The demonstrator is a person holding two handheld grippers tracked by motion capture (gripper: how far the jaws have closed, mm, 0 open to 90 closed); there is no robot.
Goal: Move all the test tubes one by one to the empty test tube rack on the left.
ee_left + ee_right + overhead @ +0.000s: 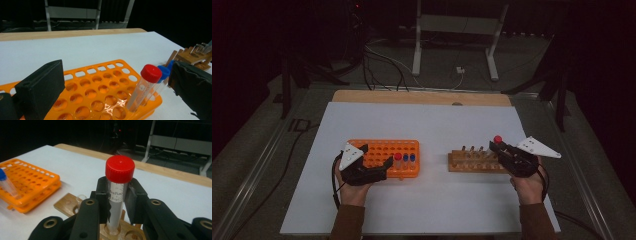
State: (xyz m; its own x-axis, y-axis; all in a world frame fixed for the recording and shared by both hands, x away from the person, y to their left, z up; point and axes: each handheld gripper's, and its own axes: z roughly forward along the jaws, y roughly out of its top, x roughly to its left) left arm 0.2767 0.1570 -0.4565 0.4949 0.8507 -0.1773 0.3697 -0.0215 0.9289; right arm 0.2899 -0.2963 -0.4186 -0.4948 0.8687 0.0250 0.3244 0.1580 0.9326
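Jaws of the right gripper (117,202) pinch a red-capped tube (118,187) over the wooden rack (474,161). Left gripper (120,92) jaws gape wide over the orange rack's (100,82) near side, holding nothing.

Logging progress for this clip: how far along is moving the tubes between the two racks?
Three capped tubes stand in the orange rack. In hand: the right gripper is shut on a red-capped tube, its foot at a wooden rack hole. Left gripper is open over the orange rack. Direction unclear.
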